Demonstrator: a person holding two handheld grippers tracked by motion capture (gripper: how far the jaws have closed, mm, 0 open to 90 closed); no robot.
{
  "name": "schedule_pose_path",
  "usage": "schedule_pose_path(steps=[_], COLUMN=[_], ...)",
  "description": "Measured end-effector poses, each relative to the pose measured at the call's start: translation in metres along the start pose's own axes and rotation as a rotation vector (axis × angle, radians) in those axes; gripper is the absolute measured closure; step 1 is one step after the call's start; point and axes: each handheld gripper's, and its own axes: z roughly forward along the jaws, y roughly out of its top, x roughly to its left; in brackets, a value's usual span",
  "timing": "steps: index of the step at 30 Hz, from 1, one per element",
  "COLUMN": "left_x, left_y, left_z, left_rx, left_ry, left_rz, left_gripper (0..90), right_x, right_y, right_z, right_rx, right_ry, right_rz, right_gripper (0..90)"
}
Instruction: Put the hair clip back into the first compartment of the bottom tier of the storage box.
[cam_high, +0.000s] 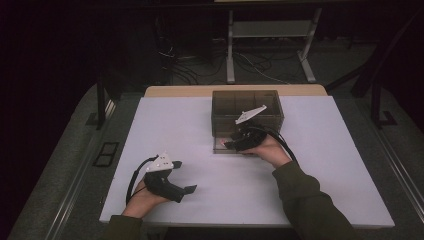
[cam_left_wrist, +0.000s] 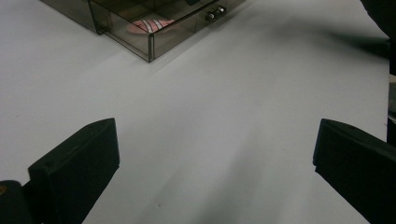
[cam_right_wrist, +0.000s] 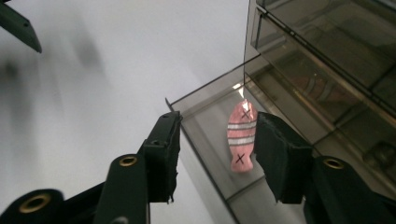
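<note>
Pink fish lying in the open drawer of a smoky plastic box.

Right gripper (cam_right_wrist: 215, 149), jaws parted and holding nothing, straddles the drawer (cam_right_wrist: 205, 116) wall at frame centre, beside the fish (cam_right_wrist: 241, 135); left gripper (cam_left_wrist: 215, 163) gapes wide, empty, lower left.

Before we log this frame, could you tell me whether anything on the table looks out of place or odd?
Nothing looks damaged or spilled. The smoky drawer box has its bottom drawer pulled out, with a pink fish lying inside. The right gripper hangs open over it; the left gripper is open.
</note>
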Motion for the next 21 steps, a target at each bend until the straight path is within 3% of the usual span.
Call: schedule_pose_path(steps=[21], left_x=[0.0], left_y=[0.0], left_z=[0.0], left_rx=[0.004], left_ry=[-0.002], left_rz=[0.007], left_gripper=[0.0], right_x=[0.003], right_y=[-0.022], right_z=[-0.036], right_rx=[-0.033], right_ry=[-0.074], right_rz=[0.003], right_gripper=[37.8])
